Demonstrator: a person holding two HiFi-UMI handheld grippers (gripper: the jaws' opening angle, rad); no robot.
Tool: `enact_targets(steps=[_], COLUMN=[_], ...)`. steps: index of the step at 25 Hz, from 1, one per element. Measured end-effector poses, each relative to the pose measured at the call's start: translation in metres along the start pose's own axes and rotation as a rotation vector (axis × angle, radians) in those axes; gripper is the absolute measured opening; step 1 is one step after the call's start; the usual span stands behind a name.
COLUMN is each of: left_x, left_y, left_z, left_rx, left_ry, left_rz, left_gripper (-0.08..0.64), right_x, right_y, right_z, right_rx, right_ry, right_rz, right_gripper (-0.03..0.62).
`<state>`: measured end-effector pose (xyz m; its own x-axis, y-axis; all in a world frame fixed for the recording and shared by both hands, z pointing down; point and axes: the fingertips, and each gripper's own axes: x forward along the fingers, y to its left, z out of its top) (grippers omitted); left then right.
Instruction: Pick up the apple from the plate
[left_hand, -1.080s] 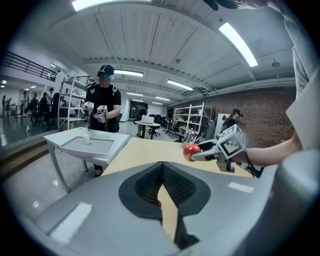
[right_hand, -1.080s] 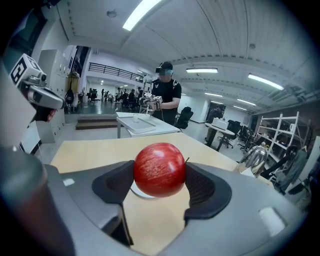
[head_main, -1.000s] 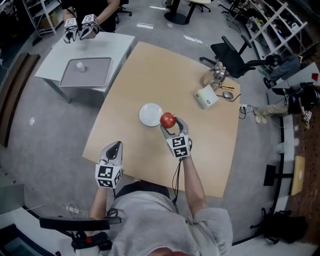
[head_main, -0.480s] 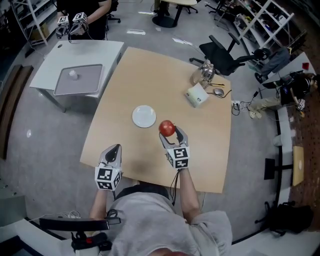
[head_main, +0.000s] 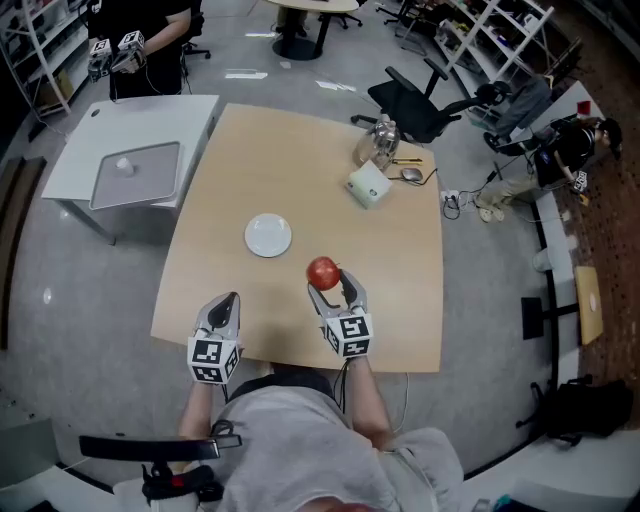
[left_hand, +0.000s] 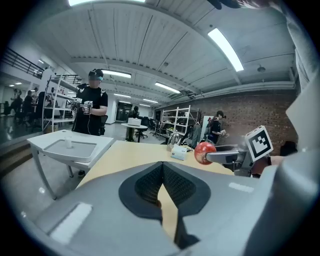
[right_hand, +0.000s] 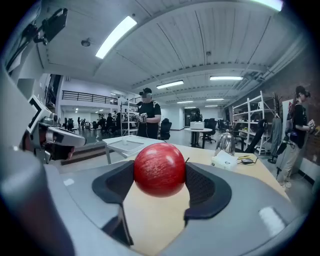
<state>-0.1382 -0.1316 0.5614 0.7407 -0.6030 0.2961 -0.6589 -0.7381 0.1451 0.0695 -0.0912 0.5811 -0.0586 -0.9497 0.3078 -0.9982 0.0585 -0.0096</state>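
A red apple is clamped between the jaws of my right gripper, held above the wooden table to the right of the empty white plate. The apple also shows in the left gripper view, off to the right. My left gripper hovers near the table's front edge, its jaws together with nothing between them.
At the table's far right stand a white box, a glass kettle and a mouse. A grey tray with a small cup lies on the white side table at the left, where another person stands. An office chair sits beyond.
My right gripper has carried the apple away from the plate toward me and a little right. The plate now lies bare. The left gripper has stayed in place.
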Motion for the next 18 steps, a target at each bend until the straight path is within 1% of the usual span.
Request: enact_targets(steps=[3, 10, 18], left_x=[0.003, 0.006, 0.017], left_y=[-0.007, -0.025, -0.054], left_z=[0.002, 0.006, 0.010], left_rx=[0.008, 0.025, 0.043], left_ry=[-0.001, 0.002, 0.016], left_rz=[-0.027, -0.083, -0.175], left_gripper=[0.020, 0.020, 0.020], right_x=[-0.014, -0.050, -0.088], right_y=[-0.002, -0.013, -0.023], right_z=[-0.002, -0.007, -0.008], right_rx=[0.026, 0.037, 0.080], right_ry=[-0.013, -0.019, -0.031], right_rz=[-0.017, -0.082, -0.164], right_gripper=[0.327, 0.327, 0.327])
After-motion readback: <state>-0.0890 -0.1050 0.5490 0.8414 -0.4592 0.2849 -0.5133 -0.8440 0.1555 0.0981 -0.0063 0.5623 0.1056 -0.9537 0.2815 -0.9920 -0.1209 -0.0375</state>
